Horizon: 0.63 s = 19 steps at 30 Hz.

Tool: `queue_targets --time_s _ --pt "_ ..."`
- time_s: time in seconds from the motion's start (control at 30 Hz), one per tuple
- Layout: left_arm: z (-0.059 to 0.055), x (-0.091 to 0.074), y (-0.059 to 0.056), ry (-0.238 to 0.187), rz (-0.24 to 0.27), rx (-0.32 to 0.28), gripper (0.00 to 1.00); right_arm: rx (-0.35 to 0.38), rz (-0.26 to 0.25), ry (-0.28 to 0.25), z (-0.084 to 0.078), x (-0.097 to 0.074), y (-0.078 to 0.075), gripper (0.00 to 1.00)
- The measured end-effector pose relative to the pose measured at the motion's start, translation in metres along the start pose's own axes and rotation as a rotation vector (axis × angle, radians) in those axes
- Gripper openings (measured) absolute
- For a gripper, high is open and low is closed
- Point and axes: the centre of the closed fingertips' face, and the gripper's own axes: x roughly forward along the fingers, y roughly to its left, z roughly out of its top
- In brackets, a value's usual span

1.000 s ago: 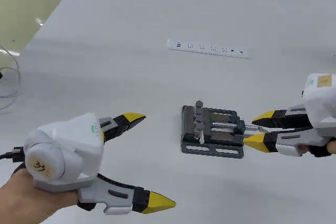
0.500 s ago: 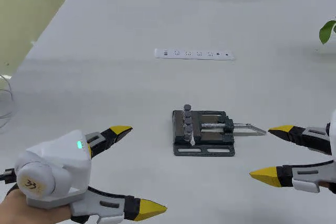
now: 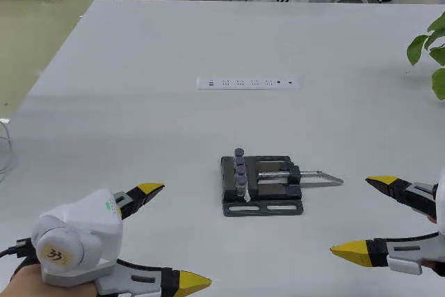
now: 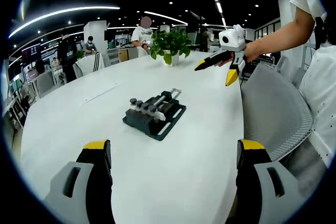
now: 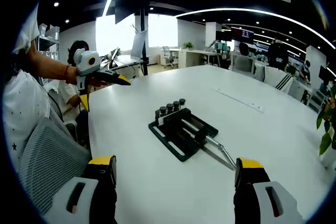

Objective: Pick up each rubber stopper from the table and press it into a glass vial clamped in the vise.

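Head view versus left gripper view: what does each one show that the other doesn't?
Head view: the left gripper, its white housing held in a hand. Left gripper view: a grey mesh chair and ceiling lights. Both: the vise with its row of capped vials on the white table, and the right gripper, jaws open, apart from the vise.

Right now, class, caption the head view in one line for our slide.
Left gripper and right gripper, both open, flank a vise holding a row of dark-topped vials on a white table.
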Motion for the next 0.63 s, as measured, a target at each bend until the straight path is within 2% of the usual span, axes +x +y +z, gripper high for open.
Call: queue_targets --time_s 0.17,0.27,0.5,0.63 --pt "0.0064 0.0037 0.0051 -0.006 0.02 -0.003 0.99 0.003 -0.015 -0.001 0.0031 0.0019 -0.0033 0.93" --pt "0.0037 0.0043 0.0096 -0.01 0.017 -0.004 0.99 0.004 -0.016 -0.007 0.0056 0.0025 -0.0034 0.92" --pt "0.0006 0.0046 0.0094 -0.007 0.007 -0.007 0.99 0.005 -0.013 -0.005 0.0047 0.0019 -0.0041 0.92" --pt "0.0056 0.004 0.007 -0.012 0.006 -0.004 0.99 0.002 -0.014 -0.007 0.0054 0.0009 -0.0054 0.92"
